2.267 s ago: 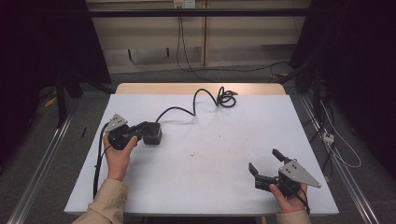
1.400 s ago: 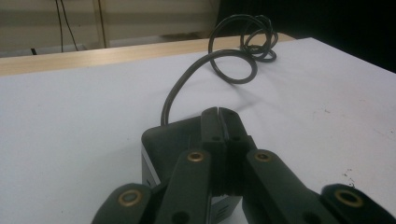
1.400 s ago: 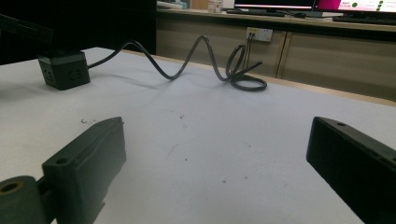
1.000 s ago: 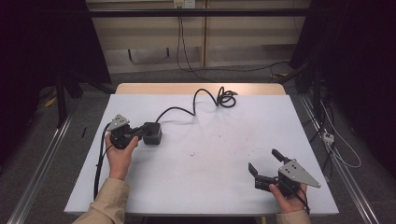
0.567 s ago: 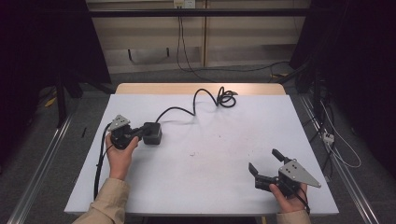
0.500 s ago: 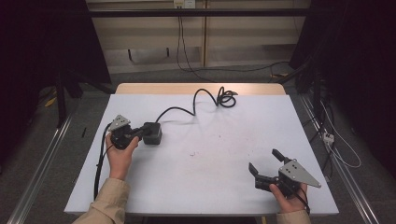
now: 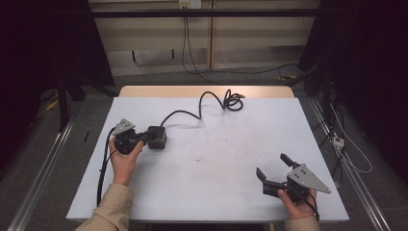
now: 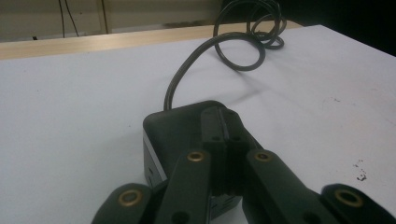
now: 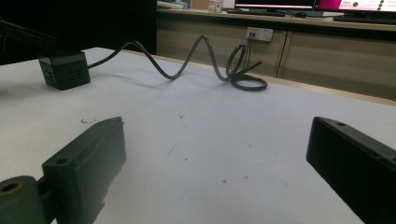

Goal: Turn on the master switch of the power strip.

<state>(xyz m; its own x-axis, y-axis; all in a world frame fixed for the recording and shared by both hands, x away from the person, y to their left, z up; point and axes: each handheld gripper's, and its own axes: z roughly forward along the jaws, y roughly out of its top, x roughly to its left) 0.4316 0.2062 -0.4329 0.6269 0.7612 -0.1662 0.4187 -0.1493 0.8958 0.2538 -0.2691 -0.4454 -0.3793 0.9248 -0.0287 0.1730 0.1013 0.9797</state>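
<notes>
A black cube-shaped power socket (image 7: pixel 157 137) sits on the left part of the white table (image 7: pixel 216 163). Its black cable (image 7: pixel 207 107) runs to a coil (image 7: pixel 234 101) near the far edge. My left gripper (image 7: pixel 143 138) is shut, and its closed tips rest on top of the cube (image 8: pixel 182 126) with nothing between them. In the left gripper view the cable (image 8: pixel 187 74) leaves the cube's far side. My right gripper (image 7: pixel 272 166) is held open near the front right edge, with bare table between its jaws. From the right gripper (image 9: pixel 217 154) view the cube (image 9: pixel 65 70) stands far left.
The looped cable (image 9: pixel 243 70) lies at the back centre of the table. A wooden strip (image 7: pixel 202 91) edges the far side. Beyond it are a low wall with a socket (image 9: pixel 260 33) and floor cables (image 7: pixel 346 144) to the right.
</notes>
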